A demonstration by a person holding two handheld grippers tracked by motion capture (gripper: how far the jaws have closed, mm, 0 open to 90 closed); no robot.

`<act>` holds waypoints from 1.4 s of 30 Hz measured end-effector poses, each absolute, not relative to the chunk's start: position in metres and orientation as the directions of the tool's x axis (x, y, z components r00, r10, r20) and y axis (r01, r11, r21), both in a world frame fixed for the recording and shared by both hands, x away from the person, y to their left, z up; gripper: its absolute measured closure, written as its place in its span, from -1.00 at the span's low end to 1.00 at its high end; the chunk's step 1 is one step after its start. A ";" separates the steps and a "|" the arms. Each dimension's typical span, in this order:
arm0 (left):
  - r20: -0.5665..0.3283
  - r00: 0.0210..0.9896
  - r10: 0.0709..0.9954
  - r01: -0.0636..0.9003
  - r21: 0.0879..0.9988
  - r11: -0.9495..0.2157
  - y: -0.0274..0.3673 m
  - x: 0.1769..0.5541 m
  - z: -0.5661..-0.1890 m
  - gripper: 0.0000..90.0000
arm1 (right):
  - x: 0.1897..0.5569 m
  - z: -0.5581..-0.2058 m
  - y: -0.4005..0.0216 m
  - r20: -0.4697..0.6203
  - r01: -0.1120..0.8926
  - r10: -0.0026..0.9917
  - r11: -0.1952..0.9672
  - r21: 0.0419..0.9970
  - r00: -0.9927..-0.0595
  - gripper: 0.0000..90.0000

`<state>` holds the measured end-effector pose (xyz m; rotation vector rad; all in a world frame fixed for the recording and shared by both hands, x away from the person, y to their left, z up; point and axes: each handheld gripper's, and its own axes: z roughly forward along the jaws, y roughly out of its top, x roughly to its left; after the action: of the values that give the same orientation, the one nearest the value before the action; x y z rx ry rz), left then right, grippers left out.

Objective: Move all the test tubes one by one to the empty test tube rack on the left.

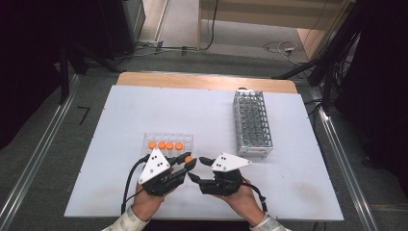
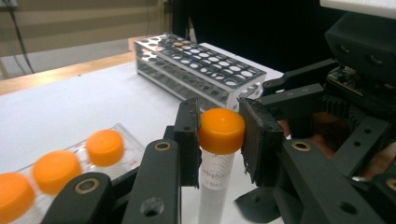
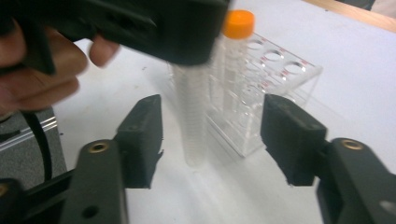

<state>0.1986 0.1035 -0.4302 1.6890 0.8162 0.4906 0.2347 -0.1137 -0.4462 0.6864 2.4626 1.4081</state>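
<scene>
A clear tube with an orange cap (image 2: 222, 130) hangs upright, my left gripper (image 2: 219, 135) shut on the cap. From above, that cap (image 1: 188, 159) sits at the left gripper's (image 1: 189, 162) tips, just in front of the clear rack (image 1: 185, 138). My right gripper (image 1: 196, 168) faces it from the right. In the right gripper view the tube's body (image 3: 196, 116) stands between the right gripper's (image 3: 217, 140) wide-apart pads, touching neither. The tube's lower end is close to the white table top.
The clear rack (image 2: 126, 140) holds several orange-capped tubes (image 1: 165, 145); one such tube (image 3: 238, 23) rises behind the held one. A metal grid rack (image 1: 252, 124) lies to the right rear. Bare white table (image 1: 298, 183) spreads right of the hands.
</scene>
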 end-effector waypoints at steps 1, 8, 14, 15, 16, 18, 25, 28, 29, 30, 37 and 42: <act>-0.095 0.668 0.738 0.265 0.957 -0.116 0.106 0.199 -0.429 0.55 | 0.236 -0.447 -0.116 0.039 0.293 0.507 0.432 0.853 -0.861 -0.27; -0.114 0.630 0.768 0.281 0.955 -0.089 0.131 0.201 -0.419 0.55 | 0.242 -0.447 -0.133 0.046 0.320 0.556 0.407 0.855 -0.830 -0.35; -0.132 0.610 0.781 0.292 0.954 -0.067 0.147 0.202 -0.409 0.55 | 0.247 -0.447 -0.145 0.052 0.339 0.588 0.389 0.856 -0.807 -0.37; -0.133 0.608 0.783 0.292 0.954 -0.064 0.149 0.203 -0.408 0.55 | 0.248 -0.447 -0.146 0.049 0.337 0.590 0.390 0.857 -0.806 -0.37; -0.132 0.606 0.784 0.292 0.954 -0.065 0.152 0.203 -0.406 0.55 | 0.248 -0.447 -0.148 0.050 0.340 0.595 0.386 0.857 -0.802 -0.38; -0.134 0.600 0.788 0.294 0.954 -0.061 0.156 0.203 -0.403 0.55 | 0.249 -0.446 -0.150 0.048 0.340 0.599 0.384 0.859 -0.799 -0.38; -0.132 0.589 0.797 0.298 0.952 -0.062 0.166 0.204 -0.398 0.55 | 0.250 -0.445 -0.158 0.052 0.350 0.620 0.370 0.860 -0.783 -0.37; -0.129 0.585 0.801 0.297 0.953 -0.063 0.168 0.204 -0.397 0.55 | 0.250 -0.445 -0.161 0.053 0.353 0.627 0.365 0.861 -0.777 -0.37; -0.130 0.583 0.802 0.298 0.953 -0.062 0.169 0.204 -0.396 0.55 | 0.250 -0.445 -0.162 0.050 0.352 0.628 0.367 0.861 -0.777 -0.37; -0.128 0.582 0.803 0.297 0.953 -0.064 0.170 0.204 -0.396 0.55 | 0.250 -0.446 -0.163 0.052 0.356 0.631 0.366 0.860 -0.774 -0.37; -0.128 0.555 0.822 0.283 0.958 -0.042 0.176 0.204 -0.394 0.55 | 0.250 -0.445 -0.168 0.050 0.356 0.639 0.361 0.862 -0.768 -0.37; -0.120 0.542 0.832 0.280 0.959 -0.044 0.181 0.205 -0.391 0.55 | 0.250 -0.445 -0.169 0.049 0.357 0.641 0.361 0.862 -0.766 -0.37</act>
<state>0.2046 0.1812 -0.3913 1.6017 0.9663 0.5844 0.2498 -0.1693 -0.4453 0.8838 2.3310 1.3632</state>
